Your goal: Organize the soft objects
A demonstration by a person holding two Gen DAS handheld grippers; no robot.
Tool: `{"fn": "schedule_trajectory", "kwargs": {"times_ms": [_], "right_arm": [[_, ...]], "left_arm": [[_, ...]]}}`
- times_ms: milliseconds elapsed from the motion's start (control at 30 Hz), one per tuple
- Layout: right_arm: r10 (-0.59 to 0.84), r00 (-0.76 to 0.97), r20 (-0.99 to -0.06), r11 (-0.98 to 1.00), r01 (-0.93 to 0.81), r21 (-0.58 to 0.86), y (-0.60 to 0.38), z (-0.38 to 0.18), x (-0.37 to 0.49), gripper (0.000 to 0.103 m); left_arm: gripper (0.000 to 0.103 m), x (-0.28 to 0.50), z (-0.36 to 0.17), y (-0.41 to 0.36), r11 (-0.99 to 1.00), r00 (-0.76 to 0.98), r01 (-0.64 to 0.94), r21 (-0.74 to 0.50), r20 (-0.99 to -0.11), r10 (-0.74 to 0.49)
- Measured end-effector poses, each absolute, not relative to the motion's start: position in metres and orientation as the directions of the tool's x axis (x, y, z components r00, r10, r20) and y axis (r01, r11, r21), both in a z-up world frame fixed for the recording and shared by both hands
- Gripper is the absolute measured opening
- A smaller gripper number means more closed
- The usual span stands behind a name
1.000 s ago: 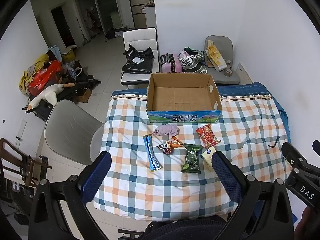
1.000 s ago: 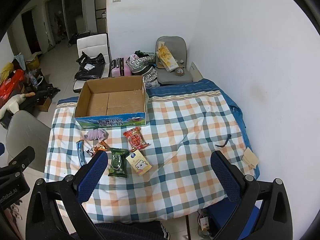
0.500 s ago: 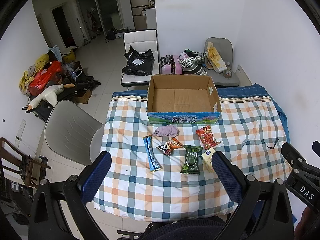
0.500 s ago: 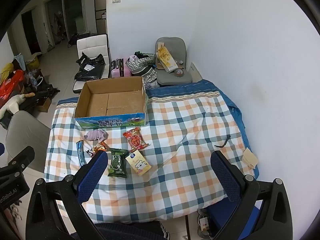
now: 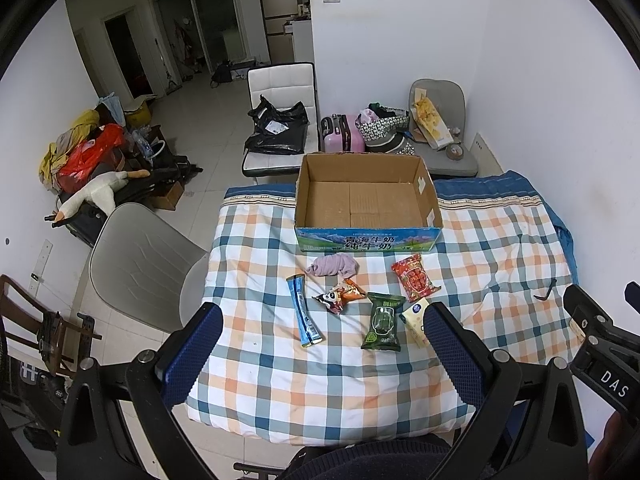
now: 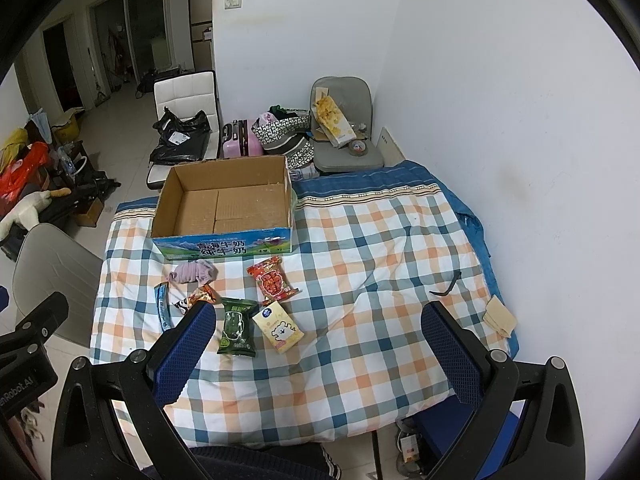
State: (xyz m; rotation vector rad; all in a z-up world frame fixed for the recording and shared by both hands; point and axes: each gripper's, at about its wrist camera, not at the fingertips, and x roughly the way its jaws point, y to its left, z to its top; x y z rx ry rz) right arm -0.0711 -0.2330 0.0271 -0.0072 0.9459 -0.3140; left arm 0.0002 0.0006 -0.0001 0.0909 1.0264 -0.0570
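An empty cardboard box (image 5: 368, 204) (image 6: 224, 208) stands at the far side of the checked tablecloth (image 5: 340, 376). In front of it lie a purple cloth (image 5: 333, 265) (image 6: 194, 271), a blue stick pack (image 5: 304, 311), a panda snack bag (image 5: 339, 298), a green packet (image 5: 382, 322) (image 6: 237, 327), a red packet (image 5: 414, 278) (image 6: 273, 280) and a yellow tissue pack (image 5: 415, 319) (image 6: 279, 326). My left gripper (image 5: 320, 352) is open and empty, high above the near table edge. My right gripper (image 6: 316, 352) is open and empty, to the right of it.
A grey chair (image 5: 140, 268) stands at the table's left side. A black clip (image 6: 446, 286) and folded beige paper (image 6: 498, 316) lie near the right edge. A white chair with black bags (image 5: 280, 128), a pink suitcase (image 5: 342, 134) and a grey chair (image 5: 444, 136) stand behind the table.
Both grippers have drifted back and up slightly, so the table looks a little smaller. Nothing on the table has moved.
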Motion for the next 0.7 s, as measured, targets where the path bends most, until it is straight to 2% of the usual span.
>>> {"fn": "schedule_trajectory", "kwargs": {"times_ms": [233,400,533,700], "right_arm": [[-0.261,0.540,-0.800,0.956,0.259,-0.137,-0.231,0.024,-0.067,0.103],[-0.229,0.512,-0.828,0.957,0.272,-0.097,-0.236,0.015,-0.055,0.103],[-0.172,0.448,-0.878,0.964,0.262,-0.055,-0.251,-0.019,-0.023,0.103],[-0.088,0.311,-0.946,0.978,0.209,-0.022,-0.258,-0.113,0.033,0.103]], "left_arm": [[0.103,0.021,0.006,-0.012,0.996,0.502,0.076,0.038,-0.865,-0.006],[0.103,0.052,-0.022,-0.006,0.997,0.473,0.073,0.033,-0.881,-0.006],[0.103,0.084,-0.082,-0.010,0.996,0.406,0.077,0.055,-0.914,0.019],[0.103,0.127,-0.170,-0.013,0.997,0.262,0.056,0.057,-0.964,0.041]]}}
